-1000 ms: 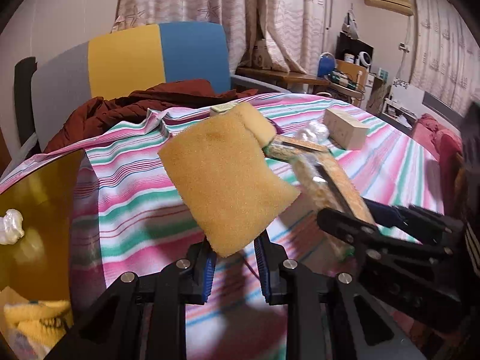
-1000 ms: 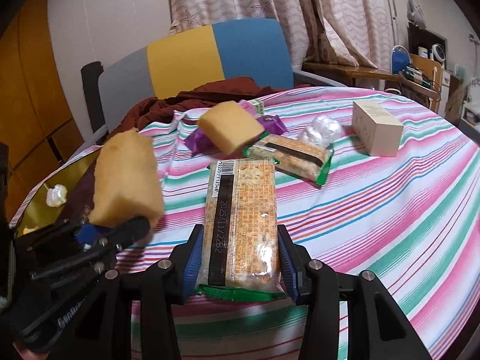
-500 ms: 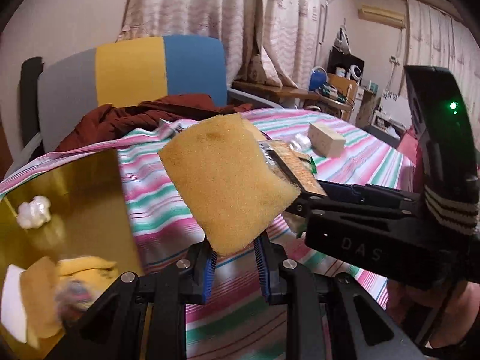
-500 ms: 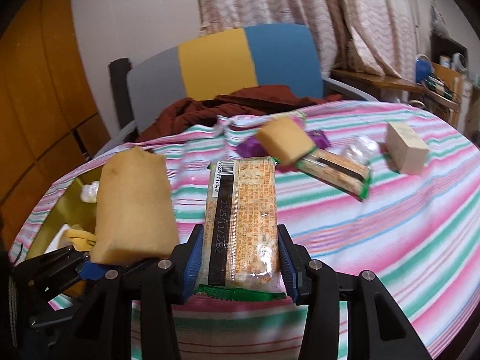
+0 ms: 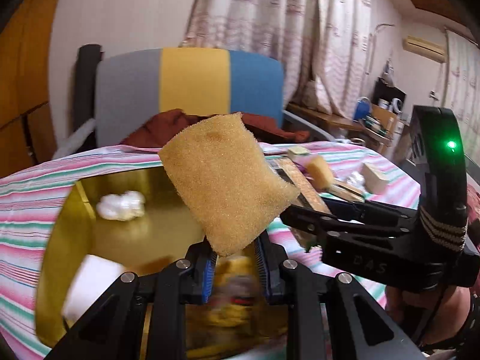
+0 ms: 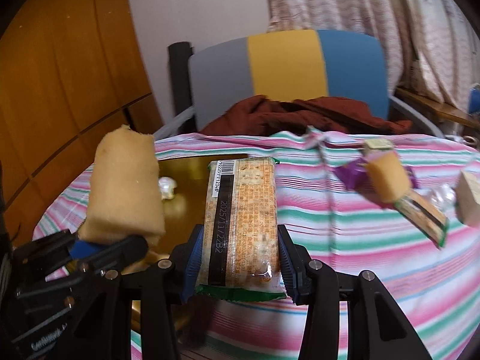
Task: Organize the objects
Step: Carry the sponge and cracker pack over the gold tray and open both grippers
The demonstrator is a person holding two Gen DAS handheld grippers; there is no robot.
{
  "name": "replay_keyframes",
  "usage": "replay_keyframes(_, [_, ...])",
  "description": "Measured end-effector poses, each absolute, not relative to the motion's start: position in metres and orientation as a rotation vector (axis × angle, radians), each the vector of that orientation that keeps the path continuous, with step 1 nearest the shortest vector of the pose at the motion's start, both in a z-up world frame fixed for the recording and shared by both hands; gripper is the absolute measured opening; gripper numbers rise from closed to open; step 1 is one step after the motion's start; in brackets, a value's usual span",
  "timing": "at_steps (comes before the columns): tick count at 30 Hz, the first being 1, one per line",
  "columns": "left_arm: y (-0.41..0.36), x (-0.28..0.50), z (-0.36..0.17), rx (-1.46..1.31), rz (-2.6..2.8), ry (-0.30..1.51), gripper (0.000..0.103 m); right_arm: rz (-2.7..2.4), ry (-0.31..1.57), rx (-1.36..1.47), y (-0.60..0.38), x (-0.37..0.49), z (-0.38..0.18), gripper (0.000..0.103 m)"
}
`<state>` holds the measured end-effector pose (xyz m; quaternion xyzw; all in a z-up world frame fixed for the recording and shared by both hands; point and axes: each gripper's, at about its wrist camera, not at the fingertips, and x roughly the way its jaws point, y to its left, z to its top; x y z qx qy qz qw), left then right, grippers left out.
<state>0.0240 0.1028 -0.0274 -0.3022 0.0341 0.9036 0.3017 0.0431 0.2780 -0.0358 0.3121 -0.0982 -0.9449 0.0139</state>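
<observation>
Both views have swung toward the gold box (image 5: 69, 210) since a second ago: it now fills the lower left of the left-wrist frame, where before only its corner showed at the edge. Sitting on the striped worktop (image 6: 375, 240), it already holds a crumpled white wad (image 5: 121, 207), a white block and some blurred yellow things.

Left tongs (image 5: 235, 265) are clamped on the lower corner of a sponge (image 5: 228, 180), which stands up at mid-frame over the box's right half. Right tongs (image 6: 237, 264) are clamped on the sides of a cracker pack (image 6: 240, 219), held lengthwise, its far end reaching over the box's near edge in the right-wrist view.

My reading is that both items are being carried to the box for dropping in. To do it well, bring each pair of tongs fully over the opening before letting go; the pack seems only partly across the edge. The two tools sit close together, so release one at a time, sponge first since it is already over the box. Lower them a little, because a light sponge can bounce out. Aim for the bare gold floor near the wad.

Left on the worktop at the right of the frames are a second sponge (image 6: 388, 177), another pack (image 6: 423, 216), a purple wrapper (image 6: 349, 174) and a pale carton (image 6: 469, 201).
</observation>
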Motion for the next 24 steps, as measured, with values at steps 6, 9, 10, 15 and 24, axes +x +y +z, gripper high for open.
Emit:
replay_keyframes(6, [0.067, -0.02, -0.04, -0.976, 2.428, 0.051, 0.024, -2.829, -0.245, 1.039, 0.243, 0.001, -0.036, 0.047])
replay_keyframes(9, [0.051, -0.045, -0.051, -1.076, 2.424, 0.003, 0.024, -2.79, -0.223, 1.074, 0.23, -0.015, -0.04, 0.047])
replay_keyframes(10, [0.046, -0.052, -0.054, -1.106, 2.427, -0.007, 0.024, -2.785, -0.215, 1.086, 0.227, -0.02, -0.041, 0.047])
replay_keyframes(15, [0.029, -0.092, -0.073, -1.277, 2.378, -0.067, 0.025, -2.759, -0.25, 1.177, 0.221, -0.049, -0.053, 0.066])
replay_keyframes(24, [0.001, -0.117, -0.085, -1.443, 2.413, -0.309, 0.049, -2.833, -0.287, 1.057, 0.226, -0.019, -0.039, 0.08])
